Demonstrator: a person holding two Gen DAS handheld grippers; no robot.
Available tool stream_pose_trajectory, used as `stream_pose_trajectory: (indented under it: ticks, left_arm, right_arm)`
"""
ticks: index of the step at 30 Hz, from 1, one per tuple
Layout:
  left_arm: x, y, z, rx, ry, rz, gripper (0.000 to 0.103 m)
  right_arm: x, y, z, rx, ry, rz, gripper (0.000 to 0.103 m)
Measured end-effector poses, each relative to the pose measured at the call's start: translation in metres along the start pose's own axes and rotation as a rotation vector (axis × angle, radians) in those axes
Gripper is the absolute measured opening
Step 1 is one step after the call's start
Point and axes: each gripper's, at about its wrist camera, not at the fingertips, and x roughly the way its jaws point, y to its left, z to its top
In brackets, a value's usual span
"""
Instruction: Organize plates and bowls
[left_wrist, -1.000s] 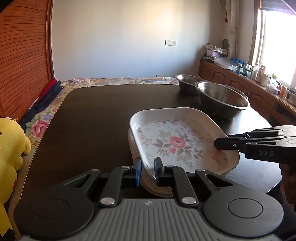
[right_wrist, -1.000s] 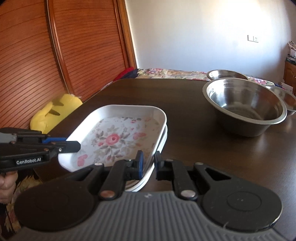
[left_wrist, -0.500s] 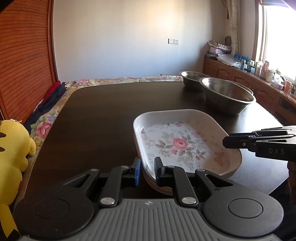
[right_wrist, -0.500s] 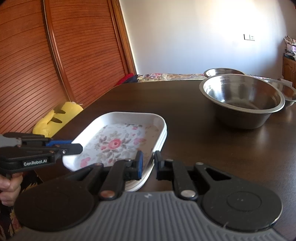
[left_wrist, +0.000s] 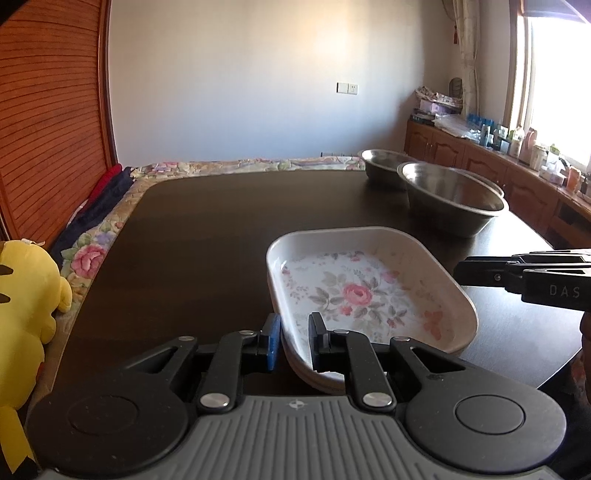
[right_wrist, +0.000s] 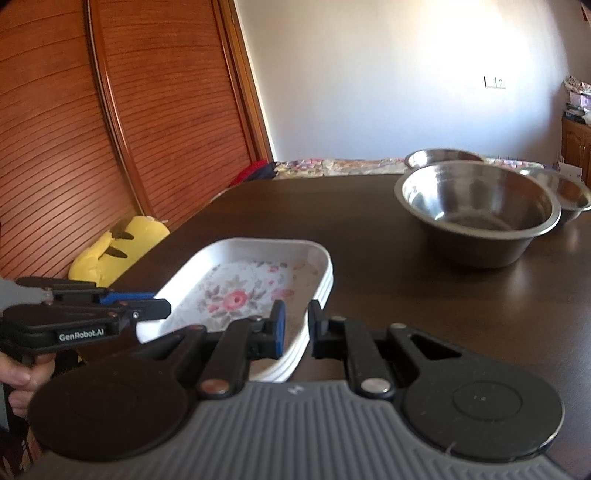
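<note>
Plates with a rose pattern (left_wrist: 369, 291) sit nested in a small stack at the near edge of the table (left_wrist: 207, 236), so that part looks sorted. The left gripper (left_wrist: 293, 341) has its jaws pinched on the stack's near-left rim, and the right gripper (right_wrist: 295, 328) has its jaws closed on the opposite near rim; whether the stack is lifted or resting I cannot tell. Farther back near the right edge, a big steel bowl (right_wrist: 476, 210) stands separate from two smaller steel bowls (right_wrist: 441, 157) behind it, apparently not yet nested. A yellow plush toy (left_wrist: 22, 306) lies off the left edge, out of the way.
</note>
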Motion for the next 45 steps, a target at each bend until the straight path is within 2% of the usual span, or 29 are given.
stream_pose_trajectory:
  ticks: [8,14,19,23,26,28,30,38,45]
  left_arm:
    - [-0.003,-0.010,0.019,-0.002,-0.042,-0.026,0.022]
    - [0.005,-0.034,0.038,0.032,-0.060,-0.057,0.036]
    - [0.025,-0.061,0.056,0.054,-0.062,-0.086,0.057]
    - [0.046,-0.082,0.071,0.059,-0.056,-0.096,0.066]
    - [0.059,-0.095,0.081,0.060,-0.051,-0.112,0.072]
    - [0.069,-0.103,0.089,0.057,-0.052,-0.117,0.077]
    - [0.077,-0.111,0.095,0.057,-0.052,-0.116,0.078]
    - [0.106,-0.134,0.114,0.062,-0.034,-0.117,0.077]
    - [0.132,-0.137,0.122,0.034,0.001,-0.112,0.058]
  right_arm:
    - [-0.015,-0.013,0.013,-0.020,-0.051,-0.027,0.014]
    - [-0.028,-0.041,0.024,-0.015,-0.097,-0.065,0.014]
    - [-0.035,-0.072,0.033,-0.021,-0.124,-0.116,0.015]
    - [-0.035,-0.099,0.039,-0.016,-0.139,-0.147,0.015]
    - [-0.034,-0.121,0.044,-0.002,-0.149,-0.161,0.021]
    - [-0.032,-0.133,0.045,0.003,-0.154,-0.167,0.041]
    - [-0.027,-0.146,0.046,0.006,-0.153,-0.170,0.044]
    - [0.000,-0.180,0.051,0.020,-0.117,-0.164,0.044]
    - [0.015,-0.194,0.052,0.032,-0.079,-0.135,0.044]
